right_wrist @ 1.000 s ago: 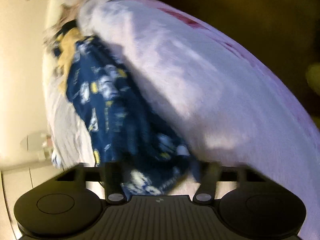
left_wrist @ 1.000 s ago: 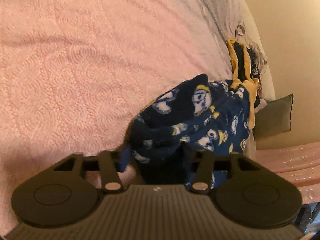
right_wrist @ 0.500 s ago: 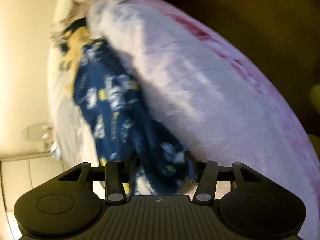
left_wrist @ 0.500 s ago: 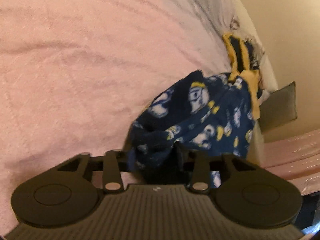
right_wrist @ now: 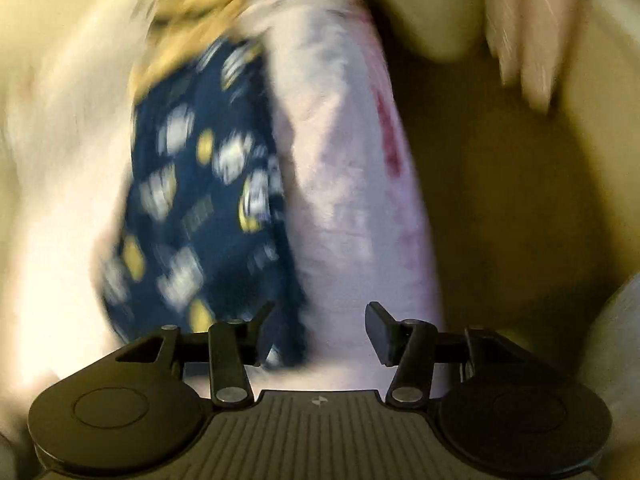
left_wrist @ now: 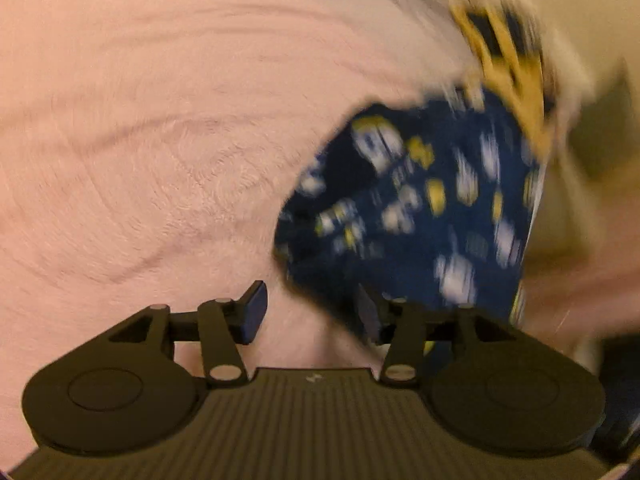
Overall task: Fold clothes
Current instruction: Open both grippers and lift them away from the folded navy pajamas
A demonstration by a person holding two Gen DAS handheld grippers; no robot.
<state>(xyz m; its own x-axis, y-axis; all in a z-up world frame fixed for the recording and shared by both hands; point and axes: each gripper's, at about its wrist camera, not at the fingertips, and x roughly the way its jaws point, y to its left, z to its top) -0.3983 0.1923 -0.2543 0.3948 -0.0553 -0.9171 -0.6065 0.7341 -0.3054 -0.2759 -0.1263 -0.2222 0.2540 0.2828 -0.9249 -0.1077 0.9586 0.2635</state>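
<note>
Blur smears both wrist views, so we keep to what reads clearly. We see the navy printed garment [left_wrist: 420,208], dark blue with white and yellow figures and a mustard-yellow band at its far end, lying along the edge of the pink bedspread [left_wrist: 160,140]. In the left wrist view the left gripper [left_wrist: 310,314] is released: its jaws have just been opening, bare pink cover shows in the gap between them, and the cloth's near edge sits by the right-hand finger, touching or just behind it, we cannot tell through the smear. In the right wrist view the right gripper [right_wrist: 320,328] is released too, jaws just been opening, pale cover showing between them; the garment [right_wrist: 200,200] lies by its left-hand finger, not clamped. Beyond the bed edge we see a dark olive cushion [left_wrist: 604,128], probably, against the cream wall [left_wrist: 580,8].
</note>
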